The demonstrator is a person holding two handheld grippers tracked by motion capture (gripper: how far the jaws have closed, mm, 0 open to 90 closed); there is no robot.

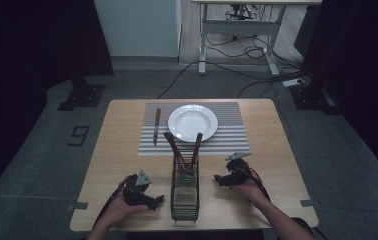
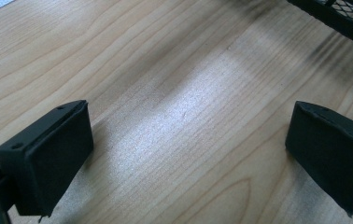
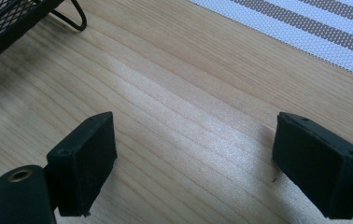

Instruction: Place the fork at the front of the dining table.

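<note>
Item: light wooden rectangular table (image 1: 117, 150), seen from above, with contents listed from its left edge to its right. Near the front left corner, the left gripper (image 1: 158, 201), black with a grey three-cornered plate, is held in a person's left hand (image 1: 117, 210) just above the wood; in the left gripper view its two black pads (image 2: 48, 158) are seen spread wide apart with nothing but bare wood grain between them, so it is recorded as released. Towards the far edge, a grey-and-white striped rectangular placemat (image 1: 232, 132) is laid, and on its left part a knife with a brown wooden handle (image 1: 156, 126) lies lengthwise, pointing towards the front edge. To its right, on the same placemat, a round white ceramic plate (image 1: 193, 122) is set, apart from the knife. At the middle of the front edge a black wire-mesh cutlery basket (image 1: 184, 192) stands between the two grippers; two brown wooden-handled utensils (image 1: 184, 147) lean out of its far end, crossing over the near border of the placemat. What kind of utensils they are cannot be told. Right of the basket, the right gripper (image 1: 218, 180), held in the right hand (image 1: 251, 191), is pointed towards the basket; in the right gripper view its pads (image 3: 83, 163) stand wide apart over bare wood, released, with a basket corner and the placemat beyond.
</note>
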